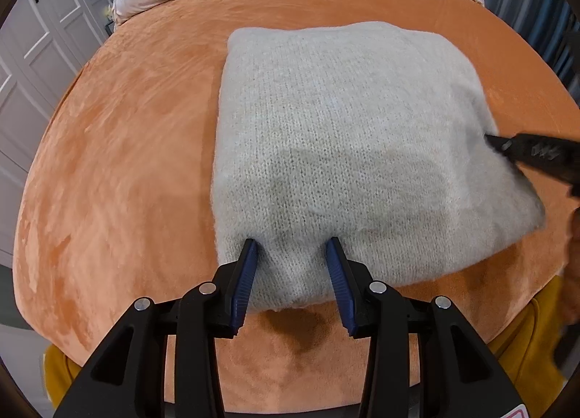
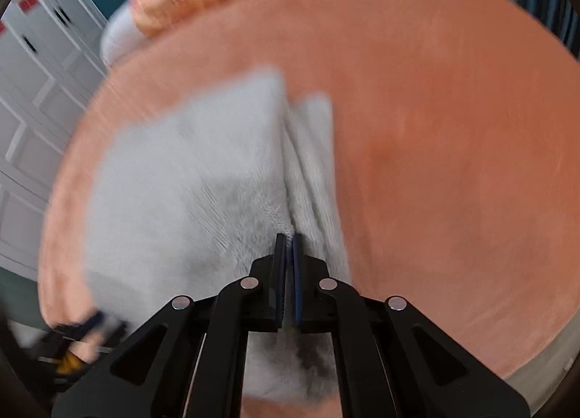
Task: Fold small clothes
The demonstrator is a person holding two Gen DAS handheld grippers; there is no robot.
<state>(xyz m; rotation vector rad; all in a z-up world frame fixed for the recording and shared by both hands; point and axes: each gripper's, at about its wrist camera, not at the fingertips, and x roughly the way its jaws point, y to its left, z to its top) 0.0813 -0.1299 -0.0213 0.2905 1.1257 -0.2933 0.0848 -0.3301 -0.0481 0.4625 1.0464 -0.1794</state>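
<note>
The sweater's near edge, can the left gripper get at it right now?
Probably yes. The left gripper is open, its fingers straddling the near edge of the folded sweater on the blanket, with nothing between. The right gripper is off at the sweater's right side.

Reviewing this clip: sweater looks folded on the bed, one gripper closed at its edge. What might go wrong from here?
1. The right gripper looks shut on the right edge of the grey sweater; pulling away before releasing could drag the top layer and undo the fold.
2. The left gripper sits open over the near edge; pushing forward might bunch the knit against the orange blanket.
3. The right wrist view is motion-blurred, so the exact grip is uncertain.
</note>
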